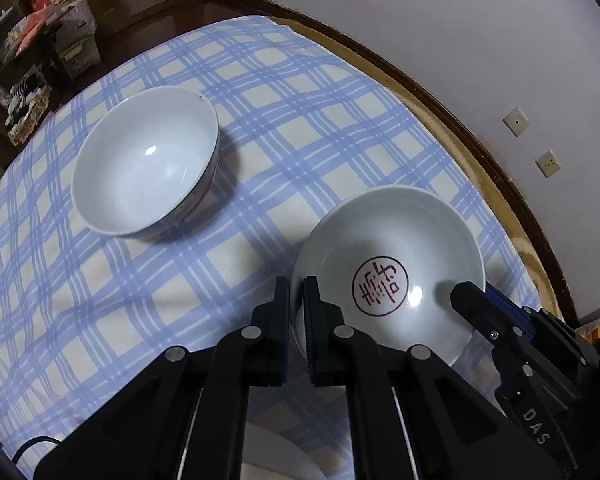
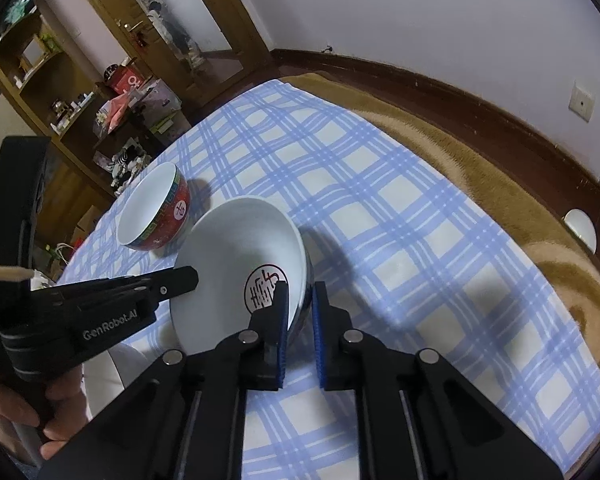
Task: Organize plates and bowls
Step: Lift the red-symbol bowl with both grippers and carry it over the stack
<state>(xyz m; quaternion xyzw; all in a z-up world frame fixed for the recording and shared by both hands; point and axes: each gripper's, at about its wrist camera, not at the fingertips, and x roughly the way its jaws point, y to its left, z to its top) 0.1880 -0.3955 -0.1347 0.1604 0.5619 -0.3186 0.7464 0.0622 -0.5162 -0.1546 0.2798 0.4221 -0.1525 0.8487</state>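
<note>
Glossy glazed bowl (image 1: 388,248), matt checked cloth (image 1: 300,128)

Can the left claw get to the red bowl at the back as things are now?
Probably not yet. The left claw is shut on the rim of the stamped bowl, which the right claw also grips. The checked cloth towards the red bowl is bare.

"GenRobot.AI" printed white on left gripper (image 2: 196,280) body; "DAS" on right gripper (image 1: 466,294) body; red circled character inside near bowl (image 1: 384,240).
</note>
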